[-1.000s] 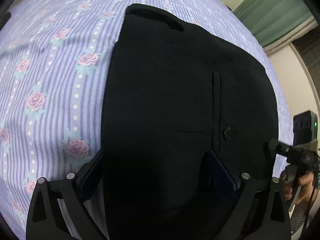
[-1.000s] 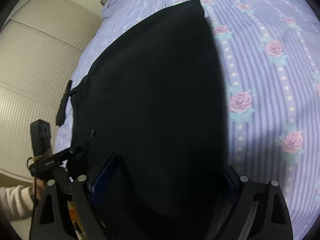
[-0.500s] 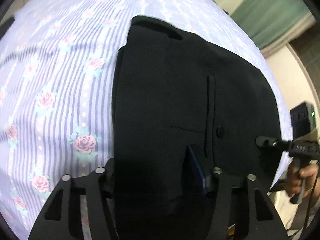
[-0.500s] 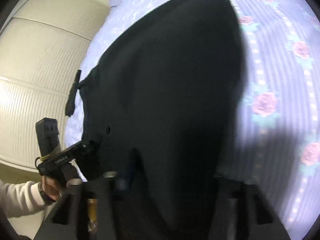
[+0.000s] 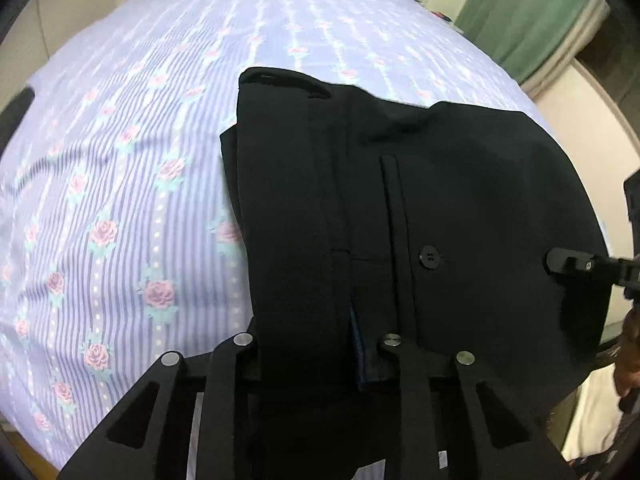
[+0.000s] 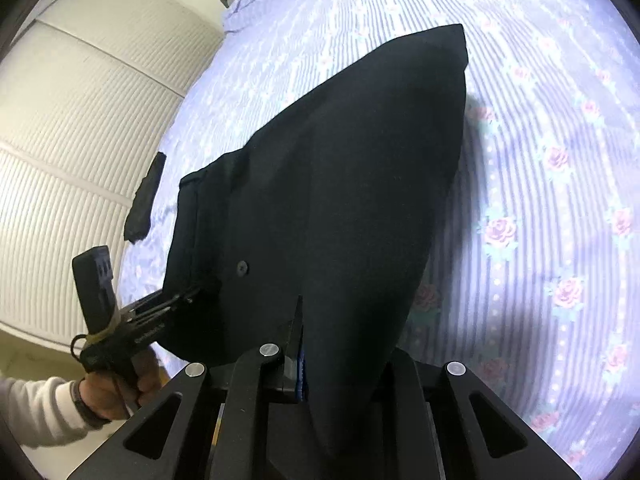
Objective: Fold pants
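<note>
Black pants lie folded on a bed with a lilac rose-striped sheet. A back pocket slit and a button show near their middle. My left gripper is shut on the near edge of the pants and lifts it. My right gripper is shut on the near edge further along, and the cloth drapes up from its jaws. Each gripper shows in the other's view, the left gripper at the pants' waist end, the right gripper at the right edge. Cloth hides the fingertips.
A dark flat object lies on the sheet near the bed's left edge. White slatted closet doors stand beyond it. A green curtain hangs past the bed's far right corner.
Both grippers have closed on the near edge of the pants and pulled back and up. The cloth now rises off the bed and more of the sheet shows.
</note>
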`<state>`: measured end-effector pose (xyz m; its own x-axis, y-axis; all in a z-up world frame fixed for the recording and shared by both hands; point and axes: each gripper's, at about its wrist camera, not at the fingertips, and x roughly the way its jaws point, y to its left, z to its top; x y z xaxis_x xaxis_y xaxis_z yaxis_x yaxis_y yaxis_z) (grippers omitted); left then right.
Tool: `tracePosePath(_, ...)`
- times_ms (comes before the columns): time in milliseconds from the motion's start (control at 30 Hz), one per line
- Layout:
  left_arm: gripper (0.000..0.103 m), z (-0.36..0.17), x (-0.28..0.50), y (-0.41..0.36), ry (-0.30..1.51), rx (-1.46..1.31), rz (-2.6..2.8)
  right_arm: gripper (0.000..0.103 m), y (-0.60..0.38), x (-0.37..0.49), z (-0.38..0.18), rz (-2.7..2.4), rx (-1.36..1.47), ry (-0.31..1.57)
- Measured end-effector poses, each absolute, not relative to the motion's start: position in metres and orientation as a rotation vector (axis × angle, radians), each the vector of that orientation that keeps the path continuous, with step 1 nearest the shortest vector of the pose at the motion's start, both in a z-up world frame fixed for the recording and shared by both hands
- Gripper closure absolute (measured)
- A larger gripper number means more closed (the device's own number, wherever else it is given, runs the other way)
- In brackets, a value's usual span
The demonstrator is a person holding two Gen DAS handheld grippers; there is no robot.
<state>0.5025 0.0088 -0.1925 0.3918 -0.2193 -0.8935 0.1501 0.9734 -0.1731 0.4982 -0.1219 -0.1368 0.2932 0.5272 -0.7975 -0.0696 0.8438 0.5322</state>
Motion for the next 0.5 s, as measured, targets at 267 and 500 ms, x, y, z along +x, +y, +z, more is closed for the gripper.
tracePosePath(267,0.08,-0.174,0.489,-0.005,1.178,-0.172,-0.244,0.088,-0.131,0.492,-0.113,0.381,0.488,1.205)
tracePosePath(500,0.08,-0.135,0.483,0.053,1.153,-0.238,-0.183,0.088,-0.092,0.511,-0.075,0.479,0.401,1.195)
